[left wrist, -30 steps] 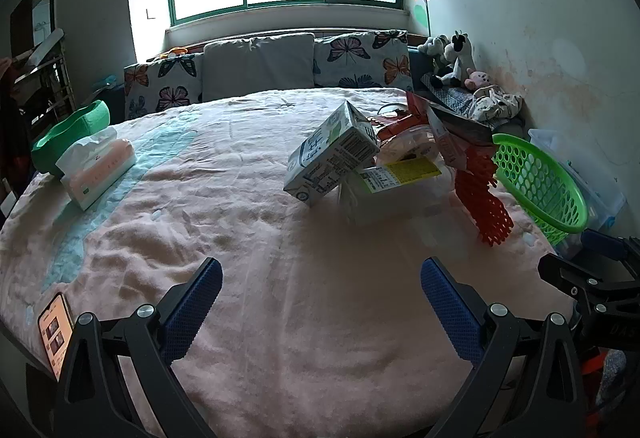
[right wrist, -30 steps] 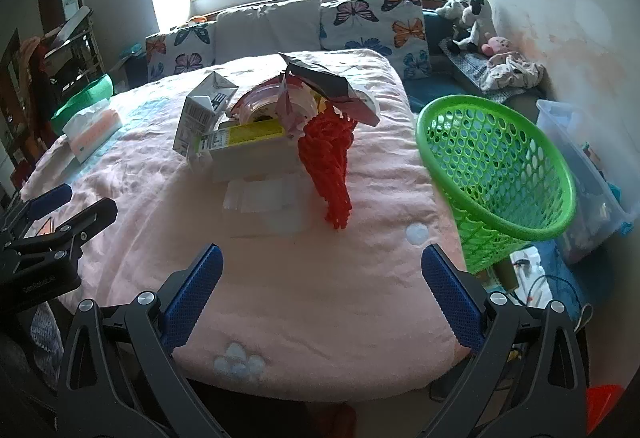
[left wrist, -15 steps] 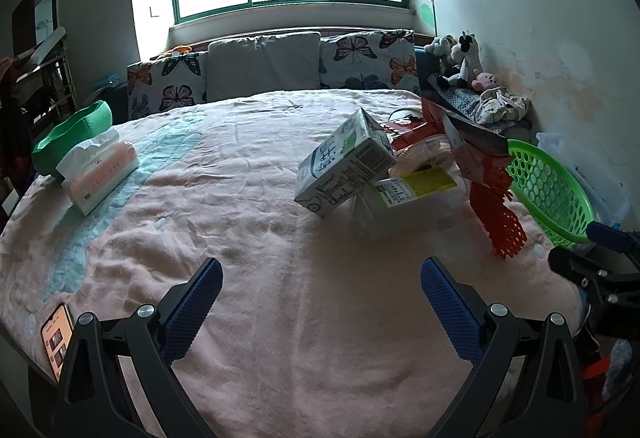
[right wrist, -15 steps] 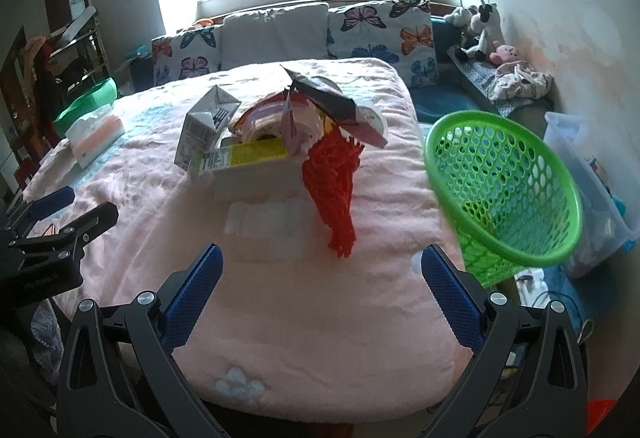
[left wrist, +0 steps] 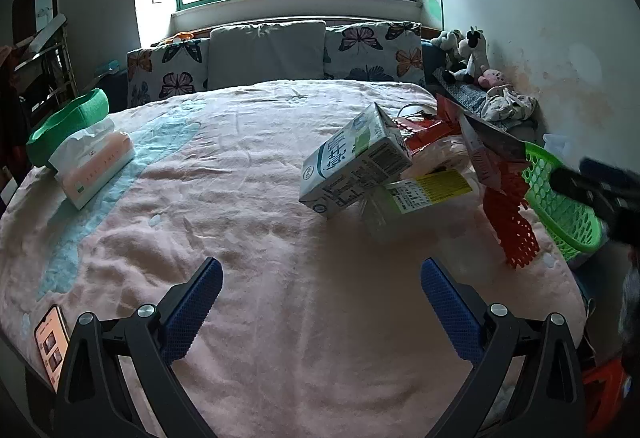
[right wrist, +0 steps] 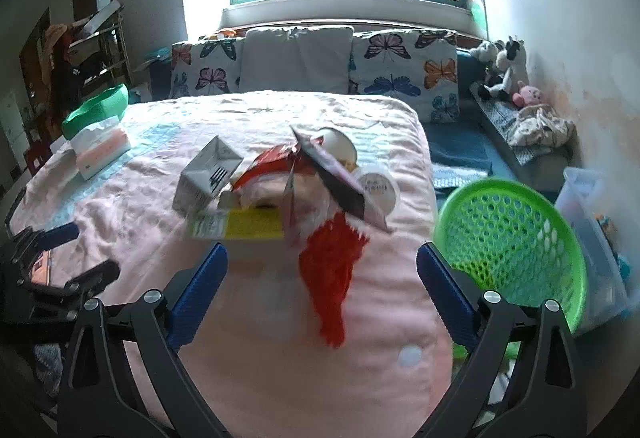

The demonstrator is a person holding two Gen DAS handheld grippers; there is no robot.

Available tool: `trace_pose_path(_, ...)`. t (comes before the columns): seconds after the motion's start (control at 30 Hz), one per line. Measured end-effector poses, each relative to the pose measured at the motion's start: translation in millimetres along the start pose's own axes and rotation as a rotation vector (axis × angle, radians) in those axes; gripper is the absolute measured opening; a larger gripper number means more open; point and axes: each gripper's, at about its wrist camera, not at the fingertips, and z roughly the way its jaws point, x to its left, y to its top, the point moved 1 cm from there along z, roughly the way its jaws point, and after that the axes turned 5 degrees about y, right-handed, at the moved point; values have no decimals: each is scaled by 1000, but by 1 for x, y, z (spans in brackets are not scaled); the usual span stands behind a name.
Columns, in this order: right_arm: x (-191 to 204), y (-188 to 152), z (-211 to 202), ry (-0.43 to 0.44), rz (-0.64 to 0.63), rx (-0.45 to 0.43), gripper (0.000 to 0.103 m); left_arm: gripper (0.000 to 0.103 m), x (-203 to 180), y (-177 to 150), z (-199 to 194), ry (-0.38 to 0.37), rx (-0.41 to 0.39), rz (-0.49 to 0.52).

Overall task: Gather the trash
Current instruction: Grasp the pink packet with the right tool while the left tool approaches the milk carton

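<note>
At twelve o'clock of your right gripper [right wrist: 320,270], whose jaws have just narrowed slightly yet grasp nothing, straddle the red mesh [right wrist: 332,270] squarely; left gripper [left wrist: 320,294] gapes empty.

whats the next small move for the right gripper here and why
Probably ease the right gripper forward and down onto the red mesh. Its jaws stand open and have just narrowed slightly with nothing between them; the mesh lies nearest, just ahead, beside the green basket where the trash likely goes.
</note>
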Motion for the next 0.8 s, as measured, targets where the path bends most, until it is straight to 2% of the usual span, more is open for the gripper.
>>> trace_pose_path(0.17, -5, 17, 29, 47, -37, 43, 89, 96, 2, 3, 10, -2, 20, -11)
trace_pose_path(0.5, -7, 34, 79, 36, -143, 99, 82, 96, 0, 9, 26, -6, 40, -13)
trace_pose_path(0.73, -18, 36, 94, 44, -139, 126, 71, 96, -7, 21, 34, -48, 39, -12)
trace_pose_path(0.8, -21, 36, 94, 54, -133, 130, 65, 96, -11, 29, 38, -51, 26, 1)
